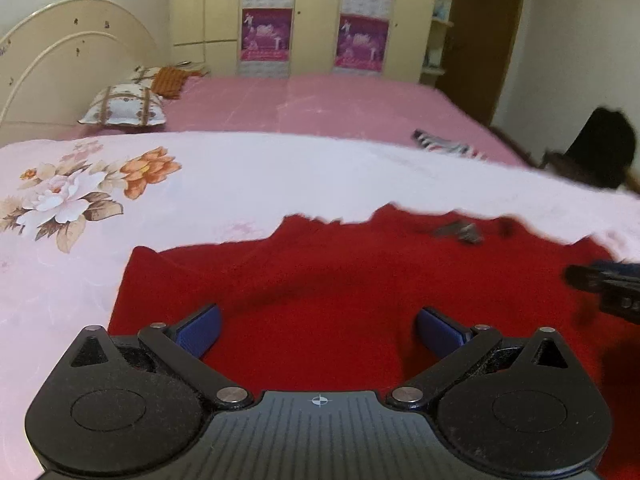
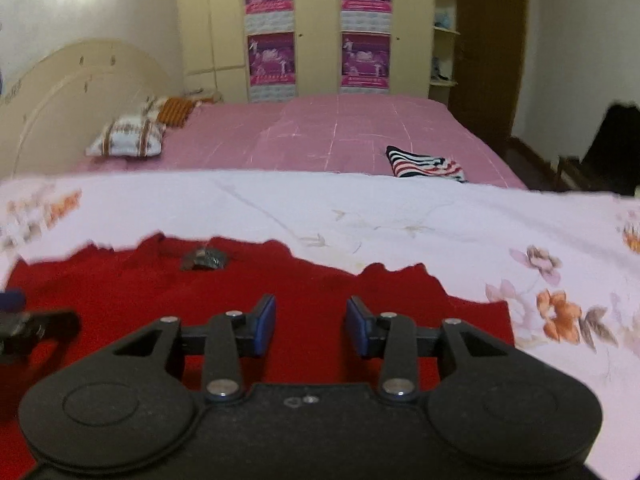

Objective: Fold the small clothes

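A red knitted garment (image 1: pixel 340 280) lies spread on a pale floral sheet (image 1: pixel 240 176); it also shows in the right wrist view (image 2: pixel 160 284), with a small grey patch (image 2: pixel 204 260) near its far edge. My left gripper (image 1: pixel 318 330) is wide open and empty, just above the garment's left part. My right gripper (image 2: pixel 311 326) is partly open and empty, above the garment's right part. Each gripper's tip shows at the edge of the other's view, the right gripper (image 1: pixel 604 284) and the left gripper (image 2: pixel 28 326).
A folded striped garment (image 2: pixel 426 166) lies on the pink bedspread (image 2: pixel 340 136) beyond the sheet. Pillows (image 2: pixel 128 140) sit by the headboard (image 2: pixel 72 92) at far left. A wardrobe (image 2: pixel 320 28) stands behind the bed. A dark chair (image 2: pixel 612 148) is at far right.
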A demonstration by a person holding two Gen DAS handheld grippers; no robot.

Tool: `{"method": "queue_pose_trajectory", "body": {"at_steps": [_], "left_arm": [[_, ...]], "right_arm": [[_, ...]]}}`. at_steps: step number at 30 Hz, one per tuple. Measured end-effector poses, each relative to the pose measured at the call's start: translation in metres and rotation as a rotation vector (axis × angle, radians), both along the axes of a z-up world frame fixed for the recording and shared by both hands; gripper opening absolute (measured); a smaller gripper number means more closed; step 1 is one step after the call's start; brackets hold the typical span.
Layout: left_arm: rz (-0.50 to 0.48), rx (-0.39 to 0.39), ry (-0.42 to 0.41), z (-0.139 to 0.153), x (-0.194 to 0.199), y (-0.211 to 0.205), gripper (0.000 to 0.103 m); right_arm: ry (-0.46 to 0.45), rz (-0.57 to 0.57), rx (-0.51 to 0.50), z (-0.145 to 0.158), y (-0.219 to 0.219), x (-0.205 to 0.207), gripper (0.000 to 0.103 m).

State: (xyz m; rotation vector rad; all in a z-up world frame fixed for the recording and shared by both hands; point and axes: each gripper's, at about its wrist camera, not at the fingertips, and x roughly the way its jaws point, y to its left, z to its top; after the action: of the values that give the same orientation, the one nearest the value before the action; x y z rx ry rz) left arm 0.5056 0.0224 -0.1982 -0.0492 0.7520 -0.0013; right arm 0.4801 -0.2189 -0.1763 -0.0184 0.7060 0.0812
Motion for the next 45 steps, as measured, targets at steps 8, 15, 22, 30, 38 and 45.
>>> {"method": "queue_pose_trajectory", "body": {"at_steps": [8,15,22,30,38,45], "left_arm": [[0.043,0.05,-0.005,0.003,-0.01,-0.005,0.103],[0.076,0.119,0.004,0.013,-0.022,-0.015,0.103],[0.072,0.144,0.015,0.022,-0.041,-0.02,0.103],[0.082,0.114,0.049,0.012,-0.052,-0.01,0.103],[0.09,0.125,0.054,0.018,-0.06,-0.008,0.103],[0.069,0.173,0.044,0.031,-0.071,-0.015,0.103]], "right_arm": [[-0.005,-0.042,-0.077,-0.02,-0.027,0.001,0.041],[-0.033,-0.034,-0.012,0.003,-0.016,-0.029,0.043],[-0.04,0.029,0.024,0.015,0.005,-0.053,0.044],[0.009,0.052,-0.048,-0.007,0.024,-0.057,0.049],[-0.011,0.0,-0.012,-0.002,0.015,-0.073,0.051],[-0.026,0.015,0.024,0.013,0.017,-0.092,0.051]]}}
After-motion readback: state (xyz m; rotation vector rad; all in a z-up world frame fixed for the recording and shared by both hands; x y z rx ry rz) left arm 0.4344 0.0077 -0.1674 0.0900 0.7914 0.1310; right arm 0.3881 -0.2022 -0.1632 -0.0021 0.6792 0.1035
